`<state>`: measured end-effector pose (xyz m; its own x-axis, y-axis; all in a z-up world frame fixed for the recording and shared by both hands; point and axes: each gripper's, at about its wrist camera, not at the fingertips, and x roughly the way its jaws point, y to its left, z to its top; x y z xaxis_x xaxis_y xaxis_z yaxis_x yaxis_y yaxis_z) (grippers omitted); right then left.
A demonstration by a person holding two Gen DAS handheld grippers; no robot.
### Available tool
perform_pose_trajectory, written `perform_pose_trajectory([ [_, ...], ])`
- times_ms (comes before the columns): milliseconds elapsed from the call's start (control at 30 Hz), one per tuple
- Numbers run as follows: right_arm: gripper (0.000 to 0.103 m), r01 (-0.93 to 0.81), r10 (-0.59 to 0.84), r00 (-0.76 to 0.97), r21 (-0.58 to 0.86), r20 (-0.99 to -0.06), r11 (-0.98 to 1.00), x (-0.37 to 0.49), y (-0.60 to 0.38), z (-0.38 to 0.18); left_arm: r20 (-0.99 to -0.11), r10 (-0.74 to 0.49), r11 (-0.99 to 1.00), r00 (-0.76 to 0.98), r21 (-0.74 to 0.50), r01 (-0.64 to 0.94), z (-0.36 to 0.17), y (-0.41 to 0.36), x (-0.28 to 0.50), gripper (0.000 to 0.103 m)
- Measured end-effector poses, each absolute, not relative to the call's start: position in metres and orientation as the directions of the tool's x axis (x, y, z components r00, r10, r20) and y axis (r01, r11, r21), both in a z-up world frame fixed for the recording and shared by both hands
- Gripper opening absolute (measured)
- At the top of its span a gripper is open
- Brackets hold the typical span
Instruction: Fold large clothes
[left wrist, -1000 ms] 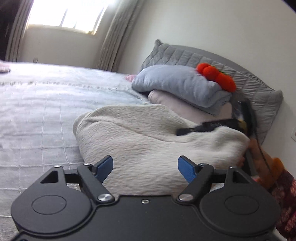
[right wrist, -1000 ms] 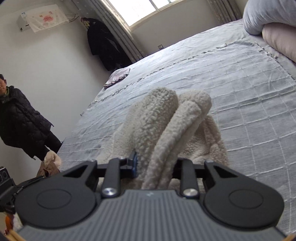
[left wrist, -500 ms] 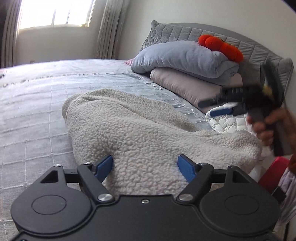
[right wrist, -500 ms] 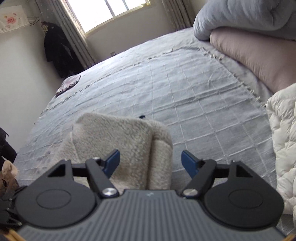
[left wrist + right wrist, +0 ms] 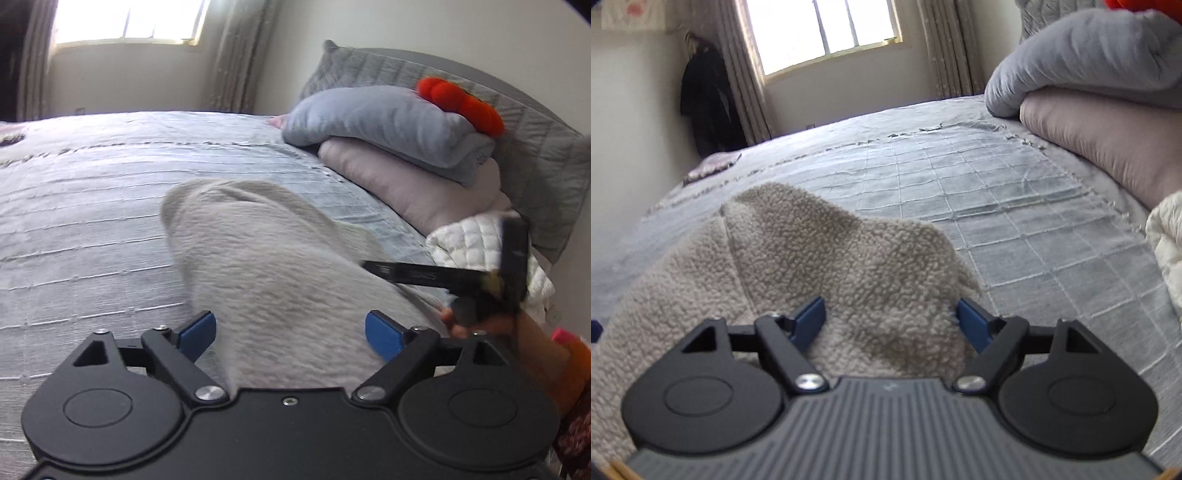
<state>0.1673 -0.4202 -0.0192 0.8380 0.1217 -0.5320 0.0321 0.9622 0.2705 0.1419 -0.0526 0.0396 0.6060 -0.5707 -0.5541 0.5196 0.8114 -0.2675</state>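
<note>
A cream fleece garment (image 5: 280, 258) lies in a folded heap on the grey bedspread (image 5: 92, 221). My left gripper (image 5: 290, 330) hovers low over its near end. Its jaws are opening, and the fleece fills the gap without being pinched. In the right wrist view the same fleece (image 5: 831, 258) spreads under my right gripper (image 5: 891, 324). Those jaws are opening too, with the cloth loose between the blue pads. The left wrist view shows the right gripper's black fingers (image 5: 406, 273) reaching over the fleece's right end, held by a person's hand (image 5: 476, 325).
A grey pillow (image 5: 388, 122) rests on a pink one (image 5: 406, 184) at the quilted headboard, with a red plush (image 5: 461, 99) on top. A white quilted garment (image 5: 472, 243) lies beside them. A dark coat (image 5: 705, 96) hangs by the window.
The right gripper let go of the bunched fleece, opened and sank toward the bed; the fleece now lies flatter. The left gripper came lower and closer over it, jaws wider.
</note>
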Motion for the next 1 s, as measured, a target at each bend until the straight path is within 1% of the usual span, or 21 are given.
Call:
perform_pose_trajectory([
  [67, 0.085, 0.044, 0.146, 0.832, 0.328, -0.534, 0.944, 0.161, -0.433, -0.018, -0.569, -0.583, 0.808, 0.580, -0.334, 0.485, 0.037, -0.045, 0.157, 0.088],
  [133, 0.089, 0.037, 0.159, 0.822, 0.331, -0.546, 0.943, 0.154, -0.438, -0.016, -0.586, -0.615, 0.788, 0.527, -0.429, 0.442, 0.028, -0.038, 0.172, 0.089],
  [233, 0.090, 0.019, 0.199, 0.793, 0.350, -0.576, 0.937, 0.150, -0.445, -0.016, -0.596, -0.654, 0.757, 0.467, -0.531, 0.381, 0.014, -0.032, 0.189, 0.101],
  [267, 0.091, 0.014, 0.225, 0.778, 0.373, -0.587, 0.928, 0.150, -0.449, -0.018, -0.593, -0.668, 0.744, 0.450, -0.556, 0.371, 0.009, -0.031, 0.192, 0.102],
  [367, 0.093, 0.037, 0.337, 0.705, 0.506, -0.624, 0.862, 0.159, -0.471, -0.026, -0.561, -0.750, 0.656, 0.352, -0.700, 0.283, -0.010, -0.029, 0.207, 0.103],
  [433, 0.095, 0.073, 0.432, 0.637, 0.608, -0.639, 0.791, 0.166, -0.488, -0.036, -0.517, -0.811, 0.572, 0.275, -0.799, 0.183, -0.028, -0.023, 0.217, 0.103],
  [467, 0.095, 0.093, 0.477, 0.604, 0.651, -0.638, 0.754, 0.170, -0.495, -0.043, -0.498, -0.827, 0.544, 0.260, -0.825, 0.151, -0.035, -0.021, 0.220, 0.103],
  [533, 0.095, 0.131, 0.584, 0.544, 0.749, -0.602, 0.650, 0.177, -0.506, -0.061, -0.474, -0.841, 0.521, 0.262, -0.839, 0.153, -0.038, -0.020, 0.221, 0.103],
  [633, 0.093, 0.152, 0.675, 0.511, 0.828, -0.533, 0.539, 0.187, -0.511, -0.087, -0.454, -0.847, 0.508, 0.276, -0.843, 0.174, -0.038, -0.022, 0.218, 0.100],
  [667, 0.087, 0.142, 0.687, 0.515, 0.841, -0.513, 0.522, 0.188, -0.509, -0.091, -0.448, -0.848, 0.506, 0.284, -0.843, 0.180, -0.036, -0.021, 0.217, 0.094],
  [700, 0.082, 0.114, 0.693, 0.526, 0.849, -0.493, 0.517, 0.188, -0.506, -0.091, -0.445, -0.845, 0.508, 0.296, -0.840, 0.190, -0.032, -0.019, 0.214, 0.091],
  [733, 0.080, 0.094, 0.694, 0.534, 0.850, -0.483, 0.519, 0.188, -0.502, -0.090, -0.445, -0.841, 0.515, 0.307, -0.832, 0.206, -0.027, -0.015, 0.211, 0.085],
  [833, 0.075, 0.038, 0.677, 0.547, 0.823, -0.492, 0.567, 0.187, -0.488, -0.075, -0.447, -0.834, 0.536, 0.323, -0.796, 0.281, -0.012, -0.007, 0.207, 0.076],
  [1000, 0.073, -0.009, 0.657, 0.552, 0.785, -0.513, 0.620, 0.200, -0.453, -0.048, -0.421, -0.837, 0.518, 0.348, -0.814, 0.261, -0.014, 0.022, 0.216, 0.075],
])
